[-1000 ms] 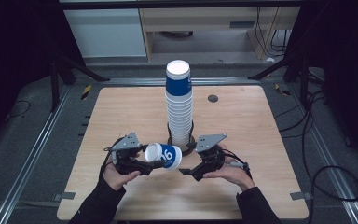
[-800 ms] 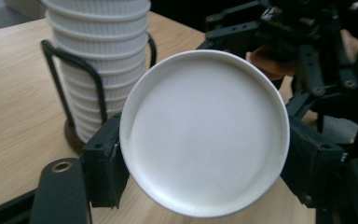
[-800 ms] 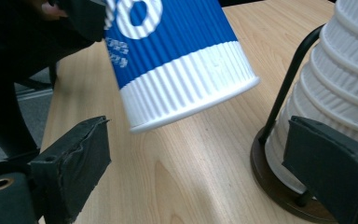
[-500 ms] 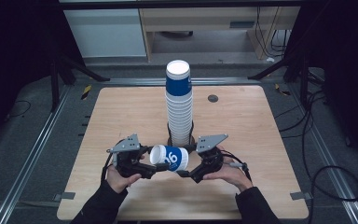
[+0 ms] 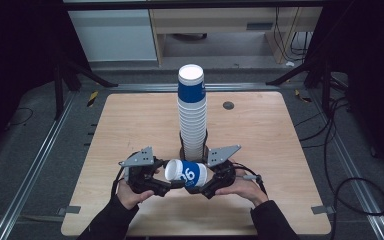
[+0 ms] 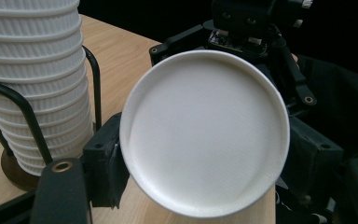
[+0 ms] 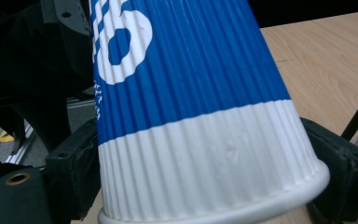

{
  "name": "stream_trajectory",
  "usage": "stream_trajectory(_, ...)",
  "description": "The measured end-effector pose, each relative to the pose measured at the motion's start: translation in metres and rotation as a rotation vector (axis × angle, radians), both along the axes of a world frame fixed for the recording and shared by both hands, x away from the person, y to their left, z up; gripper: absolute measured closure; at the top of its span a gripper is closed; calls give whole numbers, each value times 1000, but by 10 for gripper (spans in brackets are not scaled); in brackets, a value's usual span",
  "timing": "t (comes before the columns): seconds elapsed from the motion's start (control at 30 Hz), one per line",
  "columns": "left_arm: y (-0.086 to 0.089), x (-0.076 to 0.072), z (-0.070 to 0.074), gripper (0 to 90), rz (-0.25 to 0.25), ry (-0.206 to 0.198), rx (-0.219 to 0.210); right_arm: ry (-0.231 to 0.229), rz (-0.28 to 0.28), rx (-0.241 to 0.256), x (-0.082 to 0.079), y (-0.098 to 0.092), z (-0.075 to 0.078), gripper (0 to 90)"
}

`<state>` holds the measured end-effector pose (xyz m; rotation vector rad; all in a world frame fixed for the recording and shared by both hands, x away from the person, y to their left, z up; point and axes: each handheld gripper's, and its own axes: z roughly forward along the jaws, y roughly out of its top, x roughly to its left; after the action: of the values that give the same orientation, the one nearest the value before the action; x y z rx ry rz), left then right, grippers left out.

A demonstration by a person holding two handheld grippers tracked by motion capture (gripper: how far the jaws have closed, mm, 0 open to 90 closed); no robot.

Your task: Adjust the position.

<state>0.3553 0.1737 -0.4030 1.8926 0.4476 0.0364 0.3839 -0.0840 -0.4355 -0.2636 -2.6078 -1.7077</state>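
Item: blue-and-white paper cup (image 5: 187,173), lying sideways above the table (image 5: 130,125).
My left gripper (image 5: 166,186) and right gripper (image 5: 200,189) both pinch it, near the cup stack (image 5: 192,115).

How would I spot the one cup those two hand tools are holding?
Find the wooden table and the tall cup stack at its middle. In front of it, between the left gripper and right gripper, lies the single paper cup. Unlike the stacked ones, it is tipped sideways.
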Motion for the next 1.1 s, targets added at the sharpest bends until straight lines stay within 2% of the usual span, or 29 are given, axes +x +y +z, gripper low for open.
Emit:
stream_trajectory(0.27,1,2,-1,260,-6,22,-3,-1,5,8,0,-1,-2,147)
stream_trajectory(0.47,1,2,1,227,1,14,-3,11,10,18,1,-3,-2,153)
stream_trajectory(0.67,10,2,8,189,8,7,10,-21,-17,-9,3,-11,1,153)
stream_trajectory(0.83,13,6,7,171,-4,25,72,-60,-46,-47,4,-18,3,152)
stream_trajectory(1.1,4,9,-4,154,-37,59,186,-99,-38,-147,3,-13,-2,151)
